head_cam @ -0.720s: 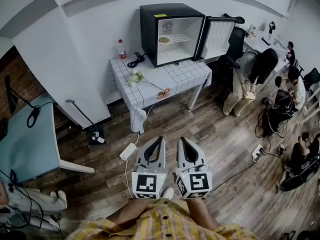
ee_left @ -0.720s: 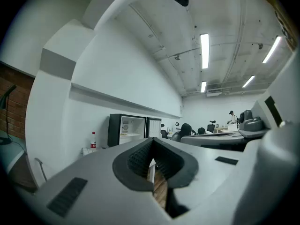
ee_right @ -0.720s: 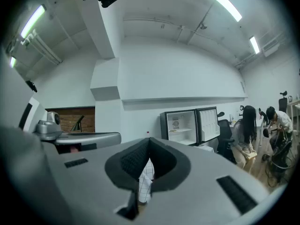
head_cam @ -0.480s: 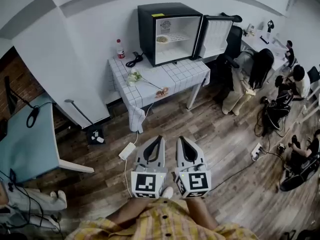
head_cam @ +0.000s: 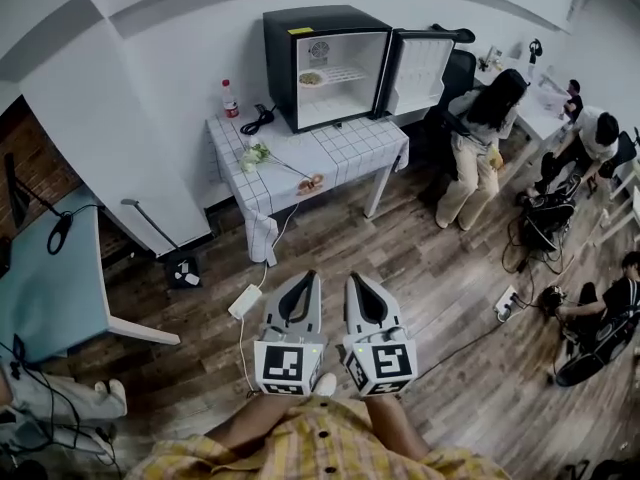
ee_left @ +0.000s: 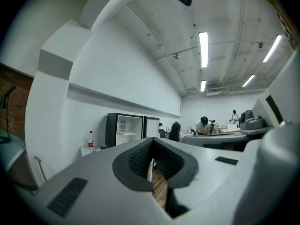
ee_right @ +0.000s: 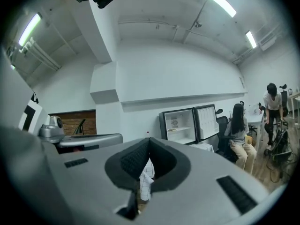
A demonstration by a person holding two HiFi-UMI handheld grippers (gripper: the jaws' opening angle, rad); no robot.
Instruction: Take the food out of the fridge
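Note:
A small black fridge (head_cam: 325,66) stands on a white checked table (head_cam: 350,153) against the far wall, with its door (head_cam: 422,68) swung open to the right. A plate of food (head_cam: 311,78) sits on its upper shelf. My left gripper (head_cam: 305,278) and right gripper (head_cam: 355,279) hang side by side over the wooden floor, well short of the table. Both are shut and hold nothing. The left gripper view shows its tips (ee_left: 152,142) meeting, with the fridge (ee_left: 124,129) far ahead. In the right gripper view the tips (ee_right: 149,142) also meet, and the fridge (ee_right: 185,123) stands to the right.
On the table lie a red-capped bottle (head_cam: 230,98), a black cable (head_cam: 258,120), flowers (head_cam: 255,155) and a small item (head_cam: 310,183). Several people (head_cam: 475,138) sit or stand at desks to the right. A power strip (head_cam: 243,301) lies on the floor; a teal table (head_cam: 50,278) stands at the left.
The fridge and table have slid slightly left in the head view. The people at the right have shifted. Both grippers keep their place and stay shut.

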